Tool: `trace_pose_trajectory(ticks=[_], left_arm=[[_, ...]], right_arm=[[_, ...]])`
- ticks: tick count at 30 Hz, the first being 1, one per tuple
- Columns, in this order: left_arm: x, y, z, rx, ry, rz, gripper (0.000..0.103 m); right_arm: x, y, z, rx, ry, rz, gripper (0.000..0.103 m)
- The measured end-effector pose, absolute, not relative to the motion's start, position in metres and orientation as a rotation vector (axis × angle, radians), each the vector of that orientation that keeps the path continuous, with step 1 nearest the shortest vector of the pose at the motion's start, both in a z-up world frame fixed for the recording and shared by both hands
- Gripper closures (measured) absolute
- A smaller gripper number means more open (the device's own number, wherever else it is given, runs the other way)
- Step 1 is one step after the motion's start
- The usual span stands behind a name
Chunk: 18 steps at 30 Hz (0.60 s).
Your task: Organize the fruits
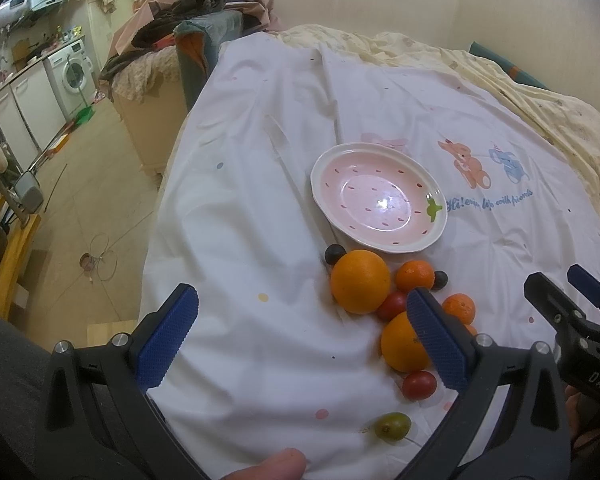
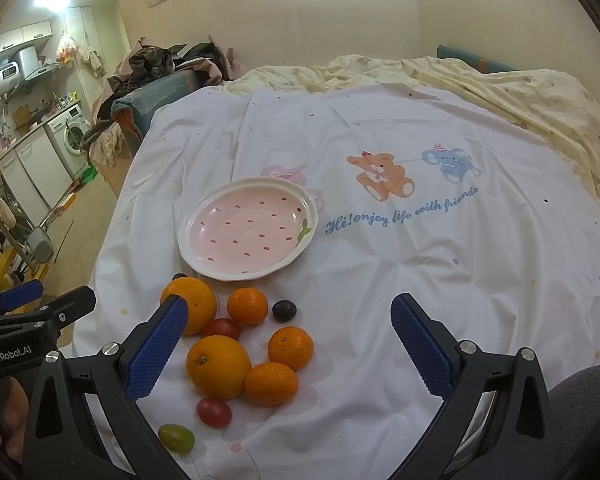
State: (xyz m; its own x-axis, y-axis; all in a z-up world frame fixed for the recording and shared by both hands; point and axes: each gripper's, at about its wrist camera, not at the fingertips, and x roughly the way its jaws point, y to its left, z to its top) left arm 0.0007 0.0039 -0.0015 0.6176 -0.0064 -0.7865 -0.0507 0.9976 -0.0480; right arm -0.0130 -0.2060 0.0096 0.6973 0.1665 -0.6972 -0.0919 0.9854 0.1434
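Note:
A pink strawberry-pattern plate [image 1: 432, 240] [image 2: 196, 260] lies empty on the white printed sheet. In front of it lies a cluster of fruit: two large oranges [image 2: 218, 366] [image 1: 360, 282], several small mandarins [image 2: 290, 348], red cherry tomatoes [image 2: 214, 412] [image 1: 419, 385], dark grapes [image 2: 284, 310] and a green grape [image 2: 176, 438] [image 1: 393, 425]. My left gripper [image 1: 302, 316] is open and empty, hovering left of the fruit; its right finger covers part of an orange. My right gripper [image 2: 290, 328] is open and empty above the cluster. Each gripper shows at the edge of the other's view.
The sheet [image 2: 420, 280] covers a bed with a cream quilt [image 2: 520, 92] at the back and right. The bed's left edge drops to a tiled floor [image 1: 80, 200]. Piled clothes [image 1: 188, 12] and kitchen units with a washing machine [image 1: 70, 74] stand far left.

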Motion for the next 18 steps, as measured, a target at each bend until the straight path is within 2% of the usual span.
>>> trace_pose_trajectory(ticks=[18], left_arm=[[0.0005,0.0107,0.0003,-0.07,0.913,0.041,0.0]], right_arm=[[-0.0129,-0.2066,0.0112,0.1,0.789,0.145,0.0]])
